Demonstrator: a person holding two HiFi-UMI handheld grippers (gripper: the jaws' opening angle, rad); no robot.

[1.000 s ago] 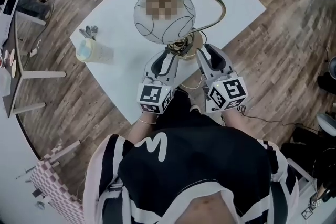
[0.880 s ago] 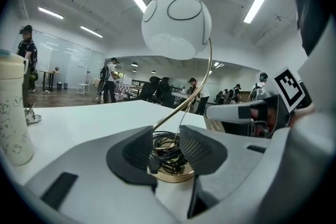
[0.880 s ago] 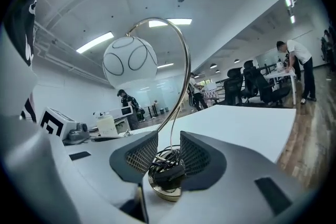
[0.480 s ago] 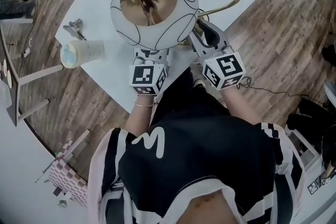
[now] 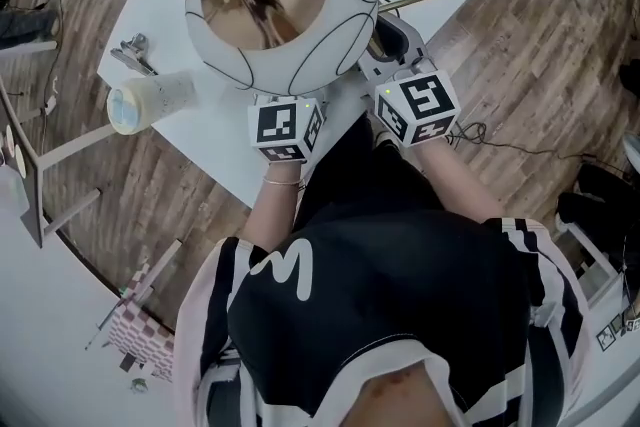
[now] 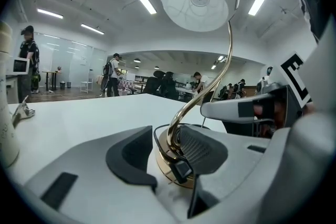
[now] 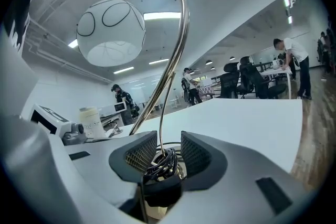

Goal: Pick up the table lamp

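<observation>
White table point(image 5: 205, 140) ends in a corner near both wrists. Side by side and nearly level, the left claw point(image 6: 168, 150) and right claw point(image 7: 164, 156) have just opened. Each straddles the base of the standing table lamp point(image 5: 285, 15) without gripping. Bare tabletop lies beyond, with a cup point(image 5: 140, 103) well left.

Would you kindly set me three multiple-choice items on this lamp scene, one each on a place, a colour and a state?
1. In the head view, where is the cup relative to the lamp?
A. to its left
B. to its right
C. under its shade

2. What colour is the lamp's stem?
A. black
B. gold
C. red

3. How do the left gripper's jaws stand?
A. shut on the stem
B. shut on the cup
C. apart, astride the stem's foot

Key: 1 A, the cup shows left of the lamp; 2 B, the stem shines gold in every view; 3 C, the left gripper view shows the jaws wide apart.
</observation>
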